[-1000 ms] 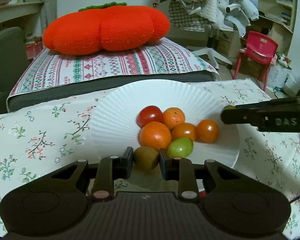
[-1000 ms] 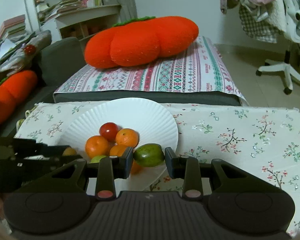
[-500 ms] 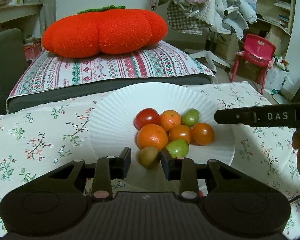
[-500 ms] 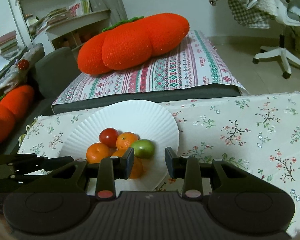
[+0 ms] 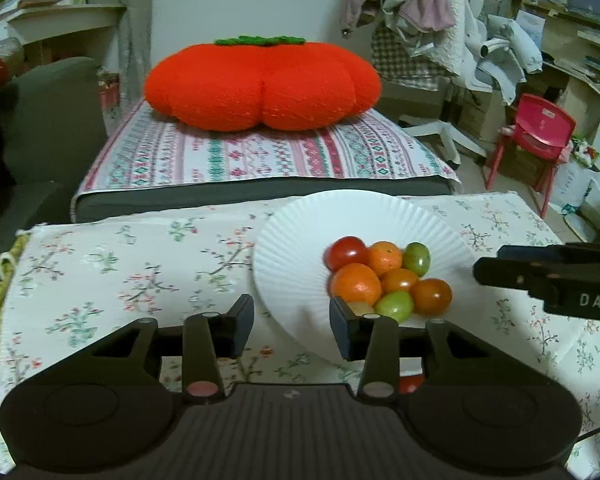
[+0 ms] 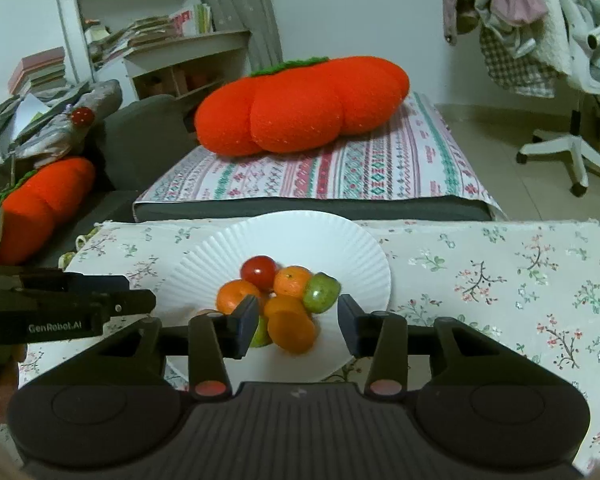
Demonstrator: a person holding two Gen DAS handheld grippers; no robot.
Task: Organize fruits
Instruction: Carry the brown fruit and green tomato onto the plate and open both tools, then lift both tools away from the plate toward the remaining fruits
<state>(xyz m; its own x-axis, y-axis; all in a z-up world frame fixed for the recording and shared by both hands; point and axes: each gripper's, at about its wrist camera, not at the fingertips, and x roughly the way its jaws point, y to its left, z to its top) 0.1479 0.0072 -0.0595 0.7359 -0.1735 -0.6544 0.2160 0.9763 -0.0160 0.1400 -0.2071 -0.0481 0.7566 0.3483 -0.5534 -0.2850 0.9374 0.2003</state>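
Both my tongs just opening, left tongs [image 5: 292, 320] and right tongs [image 6: 299, 322] released and empty, fruits [image 5: 384, 274] heaped on white plate [image 5: 300, 264], floral worktop [image 5: 140, 272].

In the left wrist view a brownish fruit [image 5: 359, 307] on the plate [image 5: 292, 256] was mostly hidden behind the left gripper [image 5: 291, 322]'s finger [image 5: 346, 332].

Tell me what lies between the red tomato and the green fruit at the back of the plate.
A small orange sits between the red tomato and green fruit, in both views.
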